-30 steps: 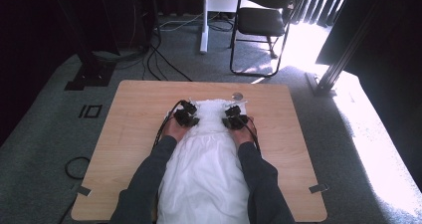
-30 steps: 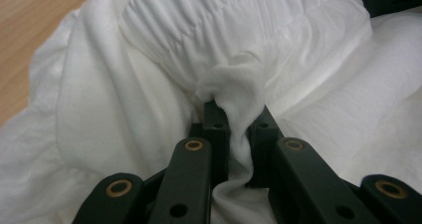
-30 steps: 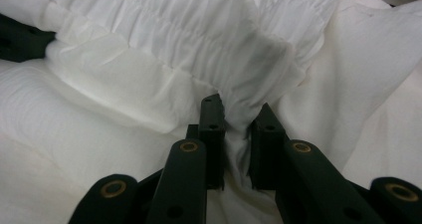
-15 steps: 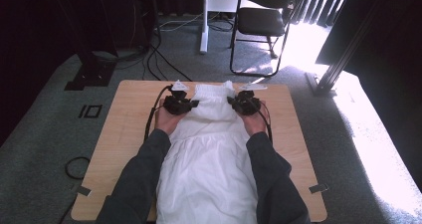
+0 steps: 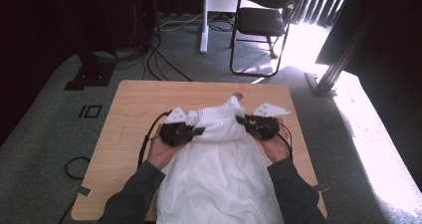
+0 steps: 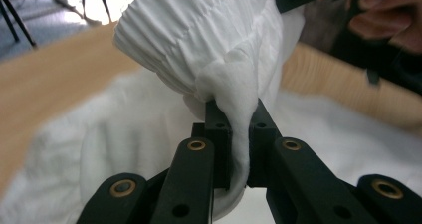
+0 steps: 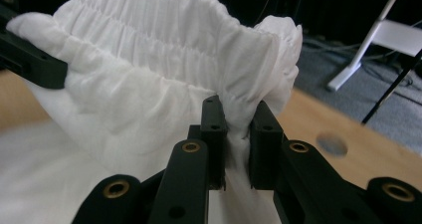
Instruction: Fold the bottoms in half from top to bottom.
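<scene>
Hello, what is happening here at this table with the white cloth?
A person holds a tool in each hand and works on a white garment that lies on the wooden table. The left tool and the right tool are each shut on the gathered elastic waistband, one at each end. The waistband is held up off the table and stretched between them, while the rest of the garment trails toward the person.

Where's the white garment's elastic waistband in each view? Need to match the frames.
High view: the elastic waistband runs across centre, stretched between the left gripper and the right gripper.
Left gripper view: upper centre, fabric below it pinched in the jaws.
Right gripper view: top centre, its right end in the jaws.
Shared landmark: the wooden table.
</scene>
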The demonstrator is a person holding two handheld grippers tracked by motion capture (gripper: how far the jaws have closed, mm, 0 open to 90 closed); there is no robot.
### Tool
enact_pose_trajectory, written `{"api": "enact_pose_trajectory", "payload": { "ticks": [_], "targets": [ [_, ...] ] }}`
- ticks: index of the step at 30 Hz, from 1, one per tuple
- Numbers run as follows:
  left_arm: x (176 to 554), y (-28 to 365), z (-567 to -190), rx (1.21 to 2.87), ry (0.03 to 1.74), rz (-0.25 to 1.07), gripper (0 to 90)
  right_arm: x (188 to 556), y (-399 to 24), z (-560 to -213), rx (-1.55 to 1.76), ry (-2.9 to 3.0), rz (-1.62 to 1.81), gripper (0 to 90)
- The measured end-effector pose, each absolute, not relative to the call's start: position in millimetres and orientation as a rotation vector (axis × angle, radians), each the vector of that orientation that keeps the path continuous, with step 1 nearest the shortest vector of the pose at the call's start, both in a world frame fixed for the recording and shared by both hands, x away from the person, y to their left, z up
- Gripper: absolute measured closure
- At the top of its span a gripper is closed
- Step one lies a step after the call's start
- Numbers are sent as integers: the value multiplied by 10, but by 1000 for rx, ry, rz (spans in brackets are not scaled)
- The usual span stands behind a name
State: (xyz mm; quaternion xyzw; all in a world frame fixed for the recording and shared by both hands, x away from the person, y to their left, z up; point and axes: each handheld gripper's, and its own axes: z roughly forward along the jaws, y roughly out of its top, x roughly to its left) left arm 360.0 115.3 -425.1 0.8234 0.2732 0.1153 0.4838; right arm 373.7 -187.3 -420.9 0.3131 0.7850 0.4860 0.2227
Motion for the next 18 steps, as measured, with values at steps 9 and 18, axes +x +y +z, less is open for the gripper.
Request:
{"api": "enact_pose_trajectory", "payload": {
  "ticks": [9,18],
  "targets": [
    [3403,1073,-5238,2226,770,95,852,3486,-1859,-5176,1010,2395,1220,804],
    [3601,1187,-5399,2277,781,64,839,3517,-1701,-5471,1088,2488,1111,797]
  ]
}}
